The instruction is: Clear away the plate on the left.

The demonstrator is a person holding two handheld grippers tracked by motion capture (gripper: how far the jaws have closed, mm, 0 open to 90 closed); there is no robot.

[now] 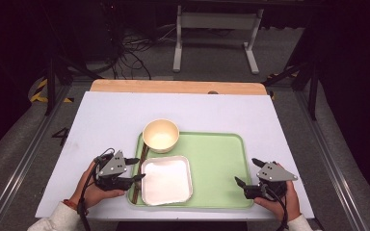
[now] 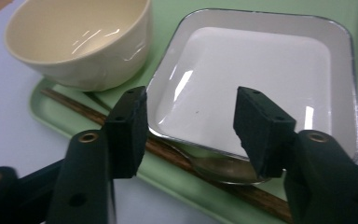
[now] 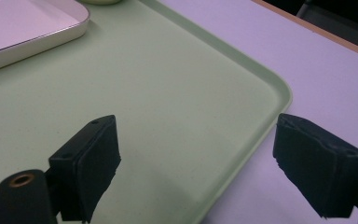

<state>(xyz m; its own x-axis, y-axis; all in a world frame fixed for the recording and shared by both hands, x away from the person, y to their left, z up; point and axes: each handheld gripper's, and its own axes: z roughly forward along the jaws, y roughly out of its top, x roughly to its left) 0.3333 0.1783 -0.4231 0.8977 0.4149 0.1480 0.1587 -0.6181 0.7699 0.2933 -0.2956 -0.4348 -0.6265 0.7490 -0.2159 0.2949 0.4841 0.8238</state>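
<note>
Chopsticks (image 2: 177,156) lie along the left edge of the green tray (image 1: 221,159), squeezed between its raised rim and the square white dish (image 1: 166,180); a metal spoon (image 2: 223,169) lies with them, its bowl tucked under the dish's near corner. Their long axis runs from the tray's near left corner towards its far left corner, and which end is the tip I cannot tell. The left gripper (image 1: 134,169) hovers just above them with its jaws about half parted and nothing between the pads. My worry is that closing here would catch the dish rim or the spoon instead, tilting the dish or dragging it. Further along, the cream bowl (image 1: 161,135) sits over the far ends, so a lifted stick could lever against it. The right gripper (image 1: 248,172) waits wide open and empty over the tray's right edge.
</note>
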